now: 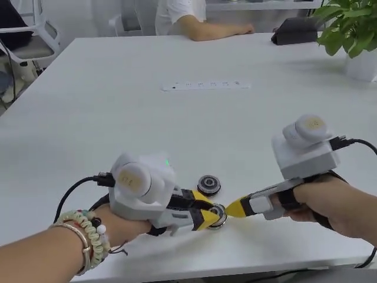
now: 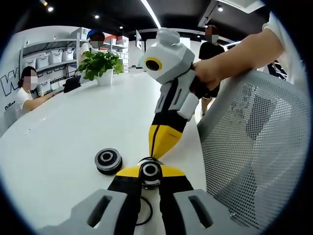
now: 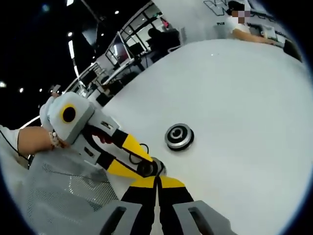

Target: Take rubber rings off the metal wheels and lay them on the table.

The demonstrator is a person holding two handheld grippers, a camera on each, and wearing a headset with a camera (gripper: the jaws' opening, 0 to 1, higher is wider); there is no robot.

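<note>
Rubber ring (image 2: 142, 168): black, seated round the rim of the wheel that we hold, not yet off.
Held wheel (image 3: 148, 168): small metal wheel at the near edge of the white table (image 1: 177, 130), raised just off the top.
Left gripper (image 2: 149, 172): clenched on the held wheel, one yellow tip on each side of it.
Right gripper (image 3: 156, 180): jaws pressed together, tips touching the edge of the held wheel; we cannot tell whether they have any rubber pinched between them.
Step in hand: by our judgement, peeling the ring off the held wheel.
How we do it well: keep the left grip firm and square on the metal so the wheel cannot spin or slip; work the right tips under the rubber lip, not onto the hub; pull outward and around the rim rather than straight away, since stretched rubber may snap back or flick off.
Second wheel (image 1: 208, 184): flat on the table just beyond the grippers, its dark ring on.
Loose ring (image 2: 150, 213): what looks like a black ring lies on the table under the left gripper.
Pot (image 1: 360, 65): white, at the far right corner, holding a leafy plant (image 1: 347, 23).
Shelf bins (image 2: 44, 61): white, against the wall; contents too small to tell.
</note>
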